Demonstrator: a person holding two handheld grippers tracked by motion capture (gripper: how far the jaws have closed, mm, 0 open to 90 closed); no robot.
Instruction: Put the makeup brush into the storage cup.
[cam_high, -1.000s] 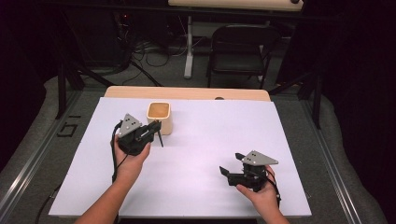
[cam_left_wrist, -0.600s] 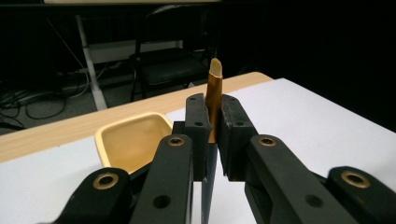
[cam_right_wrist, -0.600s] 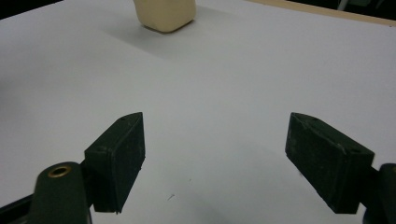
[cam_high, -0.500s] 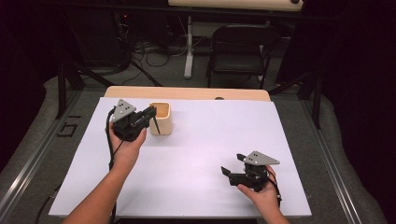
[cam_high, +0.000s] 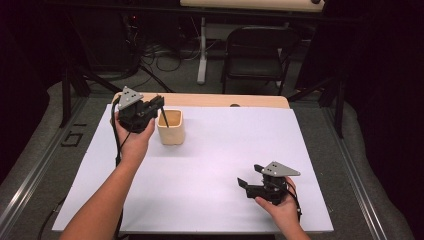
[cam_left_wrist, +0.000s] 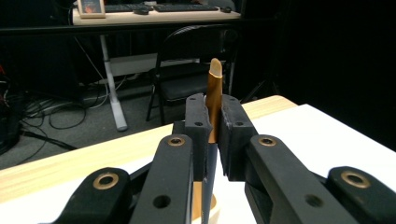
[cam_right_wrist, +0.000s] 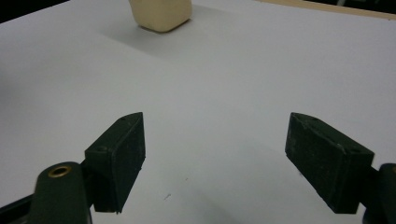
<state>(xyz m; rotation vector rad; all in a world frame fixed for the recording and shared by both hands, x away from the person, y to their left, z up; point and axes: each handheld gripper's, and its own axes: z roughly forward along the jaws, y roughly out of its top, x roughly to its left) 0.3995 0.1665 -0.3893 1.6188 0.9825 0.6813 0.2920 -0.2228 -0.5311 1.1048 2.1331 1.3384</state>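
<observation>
- The left gripper (cam_high: 159, 106) has its jaws closed tight on a thin stick (cam_left_wrist: 214, 91): brown at its upper end, dark lower down.
- The stick stands nearly upright, and its lower end dips into the cream cup (cam_high: 171, 126) just beside that gripper.
- The right gripper (cam_high: 248, 184) rests low at the near right of the white table (cam_high: 240, 135), jaws wide apart with nothing between them.
- The cup stands well apart from the right gripper, with bare table between them.
- Behind the table stands a black chair (cam_high: 255, 55).
</observation>
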